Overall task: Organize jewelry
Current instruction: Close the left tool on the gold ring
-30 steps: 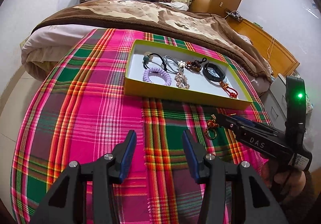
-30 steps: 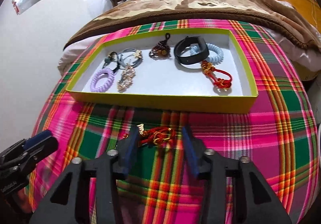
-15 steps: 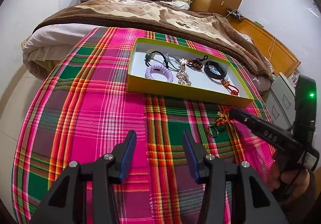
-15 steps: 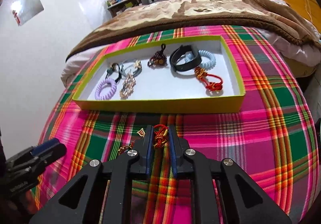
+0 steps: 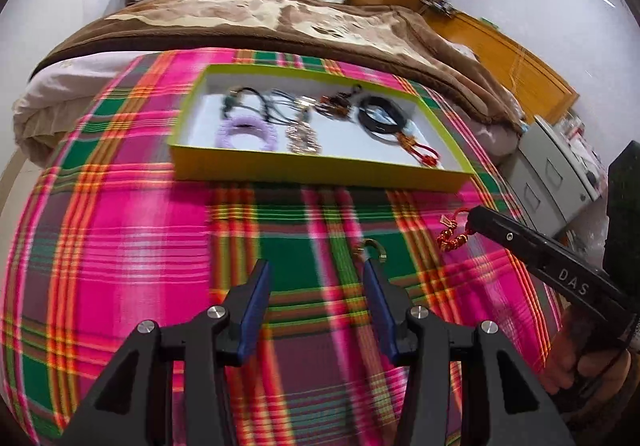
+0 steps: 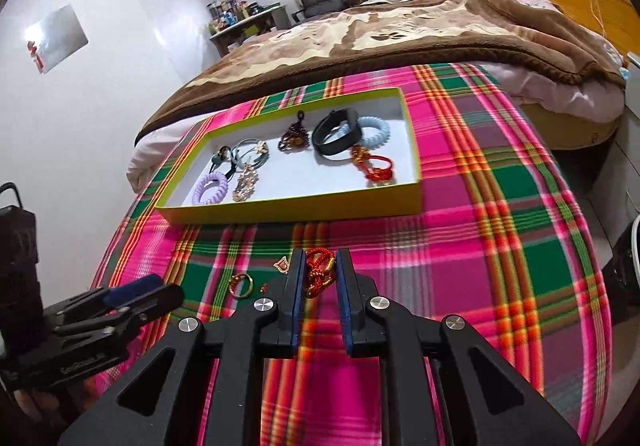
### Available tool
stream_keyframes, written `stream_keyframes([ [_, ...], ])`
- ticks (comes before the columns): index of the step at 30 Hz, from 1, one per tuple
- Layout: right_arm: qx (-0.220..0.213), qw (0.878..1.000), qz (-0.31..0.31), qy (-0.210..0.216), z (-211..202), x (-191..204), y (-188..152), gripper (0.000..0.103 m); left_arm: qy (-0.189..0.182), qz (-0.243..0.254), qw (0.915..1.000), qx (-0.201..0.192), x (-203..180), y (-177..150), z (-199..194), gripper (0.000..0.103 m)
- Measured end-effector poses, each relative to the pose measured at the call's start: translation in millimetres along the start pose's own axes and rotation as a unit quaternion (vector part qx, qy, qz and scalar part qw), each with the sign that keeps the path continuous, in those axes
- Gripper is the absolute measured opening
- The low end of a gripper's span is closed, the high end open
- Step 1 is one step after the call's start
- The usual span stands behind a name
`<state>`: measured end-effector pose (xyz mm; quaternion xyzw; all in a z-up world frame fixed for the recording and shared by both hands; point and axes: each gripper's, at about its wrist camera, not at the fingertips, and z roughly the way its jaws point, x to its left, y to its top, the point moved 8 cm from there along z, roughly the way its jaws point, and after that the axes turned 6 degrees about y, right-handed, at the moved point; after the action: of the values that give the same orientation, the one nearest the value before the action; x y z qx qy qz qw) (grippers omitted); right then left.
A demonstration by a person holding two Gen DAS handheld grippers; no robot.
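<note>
A: Grip status, right gripper [image 6: 318,278]?
B: Clamped on red knotted cord charm [image 6: 319,272], which sits between its pads.
A: Left gripper [image 5: 316,286]?
B: Wide, empty. Yellow-rimmed cardboard tray [image 6: 296,206] lies beyond both claws.

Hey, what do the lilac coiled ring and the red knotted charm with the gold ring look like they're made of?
The lilac coiled ring in the yellow-green tray looks like glossy plastic spiral cord: smooth, shiny, evenly wound turns. The red knotted charm, clamped in the right gripper jaws, looks like braided matte cord, its twisted strands visible; its gold ring gleams like metal, though it might be plated plastic.
</note>
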<state>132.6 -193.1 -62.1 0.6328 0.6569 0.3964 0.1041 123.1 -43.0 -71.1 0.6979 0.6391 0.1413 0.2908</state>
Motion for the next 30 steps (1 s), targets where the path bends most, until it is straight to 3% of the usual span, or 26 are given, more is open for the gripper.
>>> stream_keyframes([
  [11,-0.012,1.000,0.019,0.005,-16,-18,-7,0.015,0.008,0.060,0.9979,0.024,-38,-1,28,0.049],
  [21,-0.018,0.999,0.025,0.012,-20,-25,-7,0.015,0.032,0.083,0.9960,0.012,-46,2,34,0.048],
  [24,-0.020,0.999,0.025,0.007,-20,-26,-7,0.015,0.040,0.089,0.9952,0.008,-48,2,35,0.036],
  [30,-0.022,0.999,0.027,0.007,-21,-27,-7,0.015,0.049,0.088,0.9949,0.007,-44,3,35,0.023],
])
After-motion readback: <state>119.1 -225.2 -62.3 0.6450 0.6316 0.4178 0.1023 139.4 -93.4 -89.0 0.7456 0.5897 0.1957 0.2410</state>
